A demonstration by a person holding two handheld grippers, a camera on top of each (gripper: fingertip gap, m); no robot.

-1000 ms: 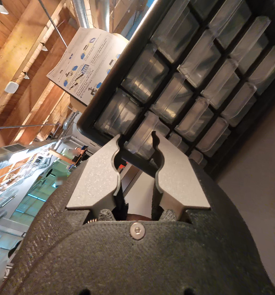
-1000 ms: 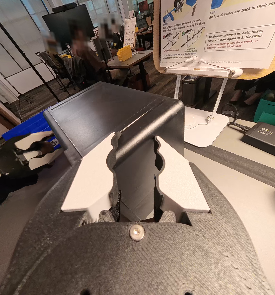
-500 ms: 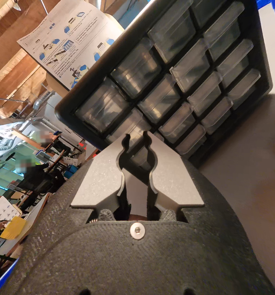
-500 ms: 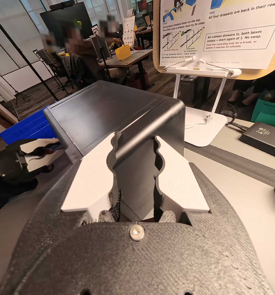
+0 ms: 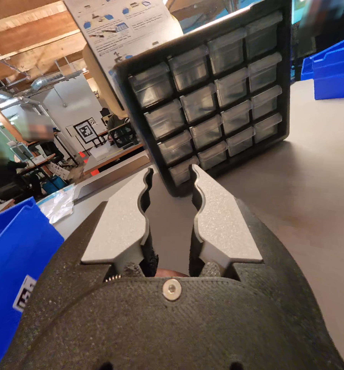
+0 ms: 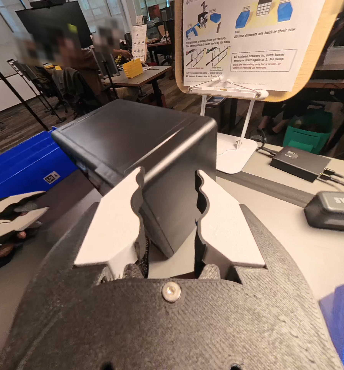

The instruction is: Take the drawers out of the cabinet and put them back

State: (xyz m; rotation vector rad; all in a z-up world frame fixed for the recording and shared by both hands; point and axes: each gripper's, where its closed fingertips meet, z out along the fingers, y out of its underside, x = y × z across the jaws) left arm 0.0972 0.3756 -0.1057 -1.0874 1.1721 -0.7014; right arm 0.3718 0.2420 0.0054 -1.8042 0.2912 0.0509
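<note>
Both grippers, left (image 5: 171,170) and right (image 6: 169,172), are hanging open, holding nothing. All drawers (image 5: 205,104) are sitting in the cabinet (image 6: 139,138); pulling one likely comes next.

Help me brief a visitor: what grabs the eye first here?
The black cabinet with its grid of sixteen clear drawers, all pushed in, stands mid-table. Blue bins flank it. Both grippers, left and right, are open and empty, near the cabinet.
</note>
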